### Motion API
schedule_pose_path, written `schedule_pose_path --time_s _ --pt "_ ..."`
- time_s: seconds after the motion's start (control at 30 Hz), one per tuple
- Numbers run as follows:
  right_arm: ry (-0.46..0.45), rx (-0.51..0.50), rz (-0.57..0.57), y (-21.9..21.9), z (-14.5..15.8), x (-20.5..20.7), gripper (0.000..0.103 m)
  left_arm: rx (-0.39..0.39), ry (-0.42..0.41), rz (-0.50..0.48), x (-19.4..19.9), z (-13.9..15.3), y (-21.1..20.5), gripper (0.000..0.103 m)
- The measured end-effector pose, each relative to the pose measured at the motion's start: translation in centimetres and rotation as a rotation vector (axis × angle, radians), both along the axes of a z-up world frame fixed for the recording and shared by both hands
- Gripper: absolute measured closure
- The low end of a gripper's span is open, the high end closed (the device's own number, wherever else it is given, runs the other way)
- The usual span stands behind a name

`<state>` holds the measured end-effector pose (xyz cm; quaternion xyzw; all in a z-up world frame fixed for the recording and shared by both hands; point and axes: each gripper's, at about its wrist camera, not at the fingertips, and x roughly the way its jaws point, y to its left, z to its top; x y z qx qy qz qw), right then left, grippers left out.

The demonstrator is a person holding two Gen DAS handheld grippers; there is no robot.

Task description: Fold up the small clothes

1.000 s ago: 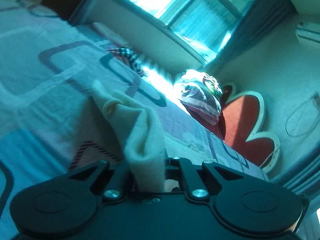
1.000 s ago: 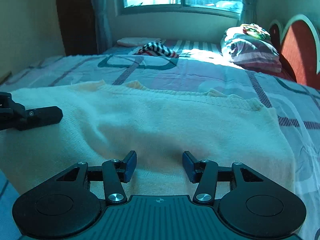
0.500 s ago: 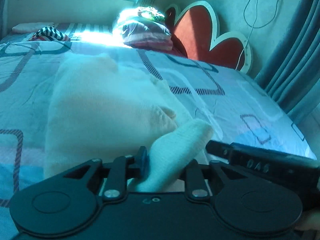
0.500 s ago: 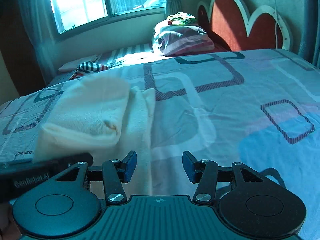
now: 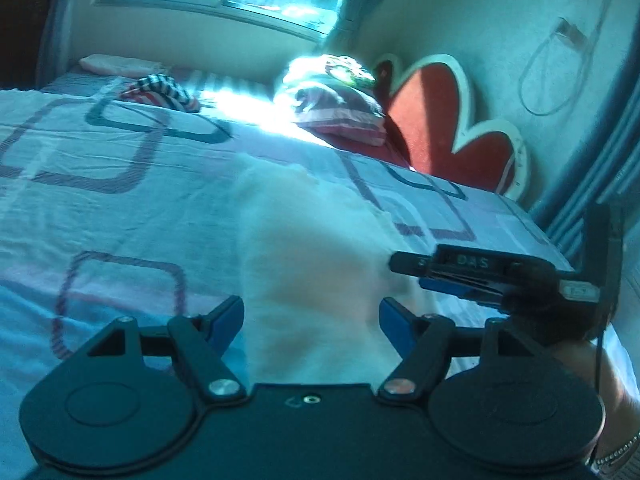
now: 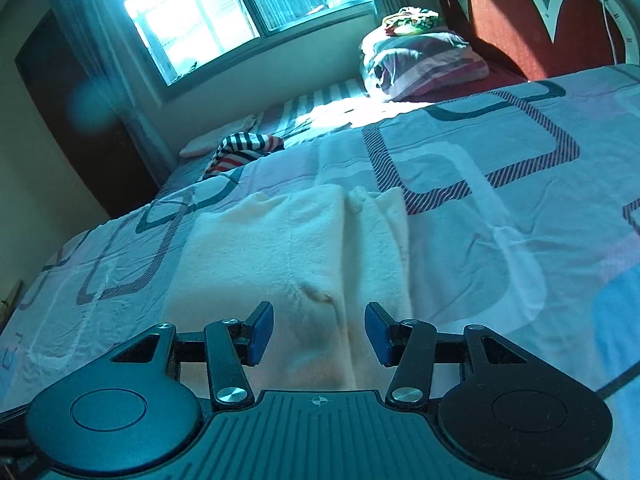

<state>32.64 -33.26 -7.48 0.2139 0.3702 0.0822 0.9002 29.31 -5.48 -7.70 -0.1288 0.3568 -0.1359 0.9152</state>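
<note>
Since a second ago, the cream garment (image 6: 288,264) has gone from hanging pinched in my left hand-held gripper (image 5: 311,314) to lying folded on the bed (image 6: 500,208), one side flap laid over the body of it. Its jaws are opening now, blue pads (image 5: 226,318) standing clear on either side of the cloth and pressing on nothing. Motion blur smears the garment in this view, so I cannot tell whether its near edge lies flat.

To the right in the same view, my right hand-held gripper (image 5: 412,266) comes in from the side, its tip just beside the garment's right edge, with my hand (image 5: 596,376) and a bracelet behind it. From its own camera, that gripper (image 6: 319,330) hangs over the near end of the folded piece with jaws apart and nothing between the pads; the cloth lies beneath them on the bed.

Farther back, a striped piece of clothing (image 6: 244,150) lies crumpled near the window (image 6: 224,12). To the right of it, a pile of pillows (image 6: 420,60) sits in a patch of sun, against the red scalloped headboard (image 6: 520,24).
</note>
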Motion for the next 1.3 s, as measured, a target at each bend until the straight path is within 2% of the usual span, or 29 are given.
schedule_pose_path --time_s 0.13,0.27,0.3,0.37,0.5,0.67,0.77,0.87,0.93,1.07,1.3 --pt "0.05 0.065 -0.027 -0.2 -1.4 2.1 0.053 -0.013 0.017 0.103 1.5 -0.1 2.9 0.03" --pt "0.068 0.11 -0.029 -0.6 -2.0 2.8 0.053 -0.001 0.009 0.118 2.2 -0.2 3.9 0.03" --pt "0.064 0.104 -0.028 -0.3 -1.9 2.9 0.057 0.003 0.011 0.116 2.5 -0.3 3.9 0.03" --pt "0.07 0.097 -0.004 0.2 -1.7 3.0 0.08 0.004 0.018 0.112 3.1 -0.7 3.7 0.03" --pt "0.026 0.067 0.003 0.0 -0.5 2.5 0.087 -0.002 0.032 0.105 4.3 -1.3 2.9 0.031" --pt "-0.036 -0.012 0.0 -1.1 1.5 0.7 0.087 -0.024 0.037 0.081 5.6 -1.6 1.2 0.031" --pt "-0.013 -0.043 -0.015 -2.3 0.9 0.1 0.087 -0.027 0.042 0.046 6.0 -1.9 -0.2 0.031" --pt "0.038 -0.052 -0.046 -3.2 -0.8 0.4 0.087 -0.009 0.067 0.02 6.4 -2.8 -1.7 0.03" --pt "0.054 -0.034 -0.05 -3.3 -1.5 0.6 0.087 0.003 0.096 0.01 6.7 -3.7 -2.2 0.03" --pt "0.042 -0.03 -0.064 -3.4 -0.6 -0.1 0.08 -0.008 0.159 0.017 7.2 -4.8 -2.1 0.029" --pt "-0.075 -0.139 -0.069 -2.9 2.8 -1.4 0.078 -0.076 0.079 0.058 8.0 -1.7 -1.2 0.032"
